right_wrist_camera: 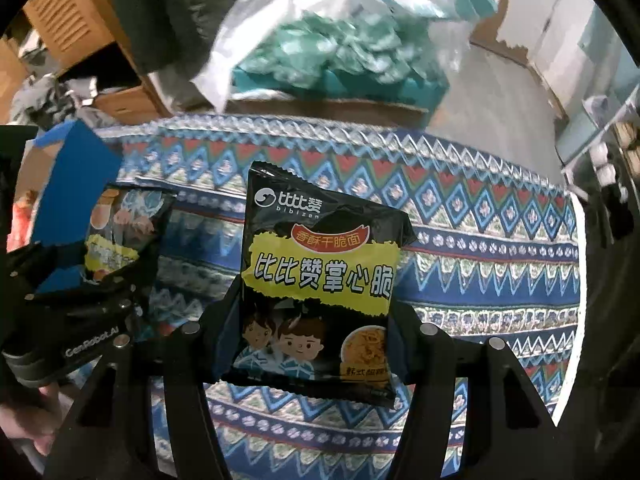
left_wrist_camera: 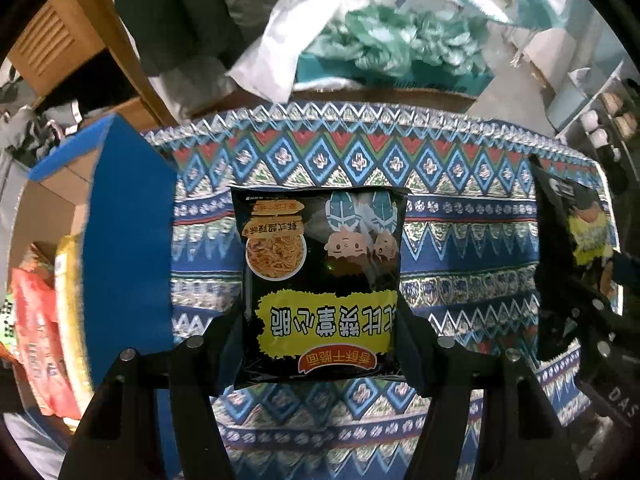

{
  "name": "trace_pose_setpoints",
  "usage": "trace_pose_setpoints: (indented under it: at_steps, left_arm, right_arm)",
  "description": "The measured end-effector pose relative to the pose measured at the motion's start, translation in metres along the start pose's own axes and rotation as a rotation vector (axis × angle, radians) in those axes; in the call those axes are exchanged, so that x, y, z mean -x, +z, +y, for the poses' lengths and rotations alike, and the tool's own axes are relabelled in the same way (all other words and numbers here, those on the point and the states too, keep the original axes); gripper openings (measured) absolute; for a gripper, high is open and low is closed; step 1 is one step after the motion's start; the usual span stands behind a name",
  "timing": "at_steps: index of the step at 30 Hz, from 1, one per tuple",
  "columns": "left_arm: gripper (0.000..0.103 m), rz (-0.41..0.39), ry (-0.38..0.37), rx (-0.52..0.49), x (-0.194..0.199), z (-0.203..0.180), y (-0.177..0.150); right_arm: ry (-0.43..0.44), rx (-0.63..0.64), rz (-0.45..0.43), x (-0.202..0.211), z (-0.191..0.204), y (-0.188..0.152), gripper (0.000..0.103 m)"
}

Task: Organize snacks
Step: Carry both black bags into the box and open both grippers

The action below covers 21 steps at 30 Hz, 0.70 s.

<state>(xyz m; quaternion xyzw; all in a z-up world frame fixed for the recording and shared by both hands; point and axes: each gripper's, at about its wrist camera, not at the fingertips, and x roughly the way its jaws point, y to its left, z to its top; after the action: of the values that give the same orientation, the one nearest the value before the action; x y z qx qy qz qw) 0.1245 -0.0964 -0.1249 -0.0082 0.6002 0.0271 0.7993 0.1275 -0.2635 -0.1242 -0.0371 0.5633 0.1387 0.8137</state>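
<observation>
In the left wrist view a black snack packet [left_wrist_camera: 320,288] with a yellow label hangs upside down above the patterned cloth [left_wrist_camera: 472,240]. My left gripper [left_wrist_camera: 320,344] is shut on its lower sides. At the right edge a second black packet [left_wrist_camera: 588,232] shows in the other gripper. The right wrist view has that second black packet [right_wrist_camera: 320,280] upright, with my right gripper [right_wrist_camera: 312,340] shut on its lower half. My left gripper [right_wrist_camera: 100,280] appears at the left, lifted off the cloth [right_wrist_camera: 480,240], with the first packet [right_wrist_camera: 120,236] in it.
An open blue box [left_wrist_camera: 128,240] stands at the cloth's left edge with red [left_wrist_camera: 36,340] and yellow [left_wrist_camera: 68,304] snack packs inside. Behind the cloth lie a teal box [right_wrist_camera: 340,84], plastic bags [left_wrist_camera: 280,48] and cardboard boxes [left_wrist_camera: 52,40]. A hand [right_wrist_camera: 24,420] holds the left gripper.
</observation>
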Motion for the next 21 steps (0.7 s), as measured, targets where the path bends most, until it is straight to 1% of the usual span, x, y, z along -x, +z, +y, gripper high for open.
trace_pose_setpoints:
  at_steps: [4,12,17,21]
  left_arm:
    - [0.066,-0.035,-0.013,-0.006,0.025,0.012,-0.009]
    - [0.066,-0.077,-0.031,-0.007,0.054,0.042,-0.021]
    - [0.066,-0.105,-0.014,0.014,0.071,0.073,-0.030]
    - [0.067,-0.111,-0.020,0.056,0.077,0.101,-0.035]
  right_arm:
    - [0.018,0.035,-0.020,0.013,0.019,0.004,0.060]
    - [0.079,0.094,-0.047,0.033,0.060,0.010,0.060]
    - [0.119,0.126,-0.060,0.043,0.085,0.016,0.060]
    - [0.137,0.161,-0.060,0.046,0.110,0.020,0.060]
